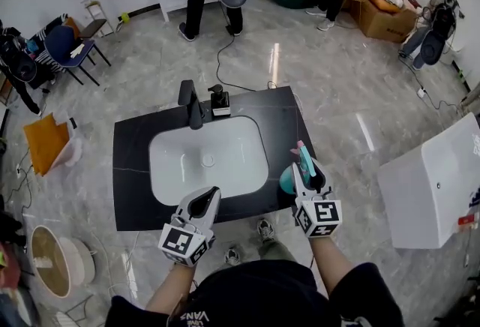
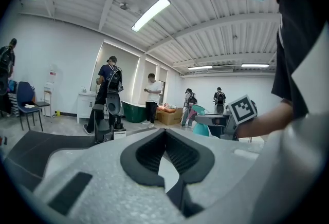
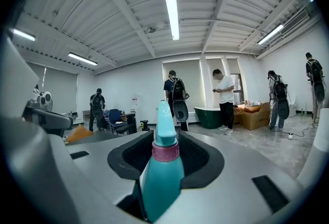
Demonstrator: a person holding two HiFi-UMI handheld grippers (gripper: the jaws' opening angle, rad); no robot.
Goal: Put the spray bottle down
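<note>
A teal spray bottle (image 1: 288,181) with a pink collar stands upright between the jaws of my right gripper (image 1: 306,168), over the right end of the black countertop (image 1: 135,168). In the right gripper view the bottle (image 3: 164,166) fills the gap between the dark pads, and the right gripper (image 3: 165,141) is shut on it. My left gripper (image 1: 213,192) hovers over the counter's front edge, just in front of the white sink basin (image 1: 206,160). In the left gripper view the tips of the left gripper (image 2: 164,133) meet, with nothing held.
A black faucet (image 1: 191,102) and a small black-and-white item (image 1: 219,100) stand behind the basin. A white appliance (image 1: 435,183) lies to the right and a round basket (image 1: 45,258) at the lower left. Chairs, a cardboard box, a floor cable and standing people are farther back.
</note>
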